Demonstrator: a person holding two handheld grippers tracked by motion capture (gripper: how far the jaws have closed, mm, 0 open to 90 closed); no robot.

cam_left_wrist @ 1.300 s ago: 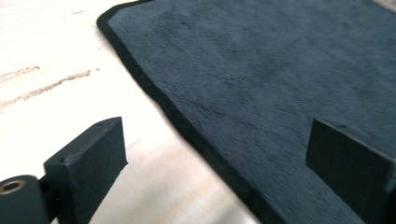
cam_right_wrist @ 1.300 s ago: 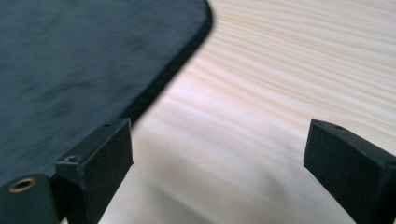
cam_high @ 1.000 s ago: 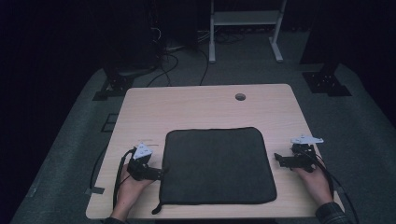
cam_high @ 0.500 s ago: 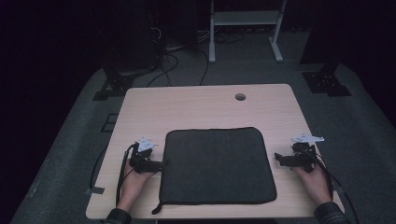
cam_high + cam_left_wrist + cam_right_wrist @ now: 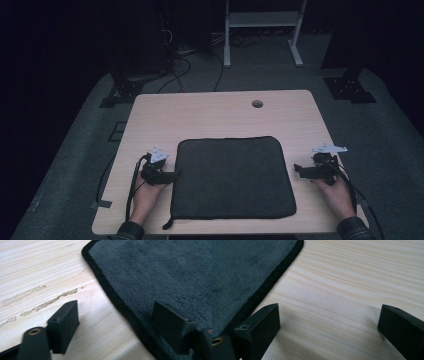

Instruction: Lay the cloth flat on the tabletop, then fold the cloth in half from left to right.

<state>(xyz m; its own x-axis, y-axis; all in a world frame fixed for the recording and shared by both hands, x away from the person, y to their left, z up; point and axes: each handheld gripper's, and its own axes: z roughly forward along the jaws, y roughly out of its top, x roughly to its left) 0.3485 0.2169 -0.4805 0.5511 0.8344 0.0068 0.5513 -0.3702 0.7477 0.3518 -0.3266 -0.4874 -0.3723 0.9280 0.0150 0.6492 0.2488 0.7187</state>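
Note:
A dark grey cloth (image 5: 232, 177) with a black hem lies flat on the near half of the wooden table (image 5: 210, 112). My left gripper (image 5: 175, 175) lies at the cloth's left edge. In the left gripper view its jaws (image 5: 117, 322) straddle the hem: one is over the cloth (image 5: 162, 272), the other over bare wood. They have just been closing and do not press on the cloth. My right gripper (image 5: 296, 169) rests just off the cloth's right edge. In the right gripper view it stands open (image 5: 329, 320) over bare wood, with the cloth (image 5: 242, 270) at its left.
A round cable hole (image 5: 257, 104) is in the table's far side. A small loop (image 5: 167, 223) hangs from the cloth's near left corner. Cables trail from both grippers toward the near edge. The floor beyond holds stands and wires.
The left gripper has shifted slightly away from the person along the cloth's left edge. The right gripper has stayed where it was.

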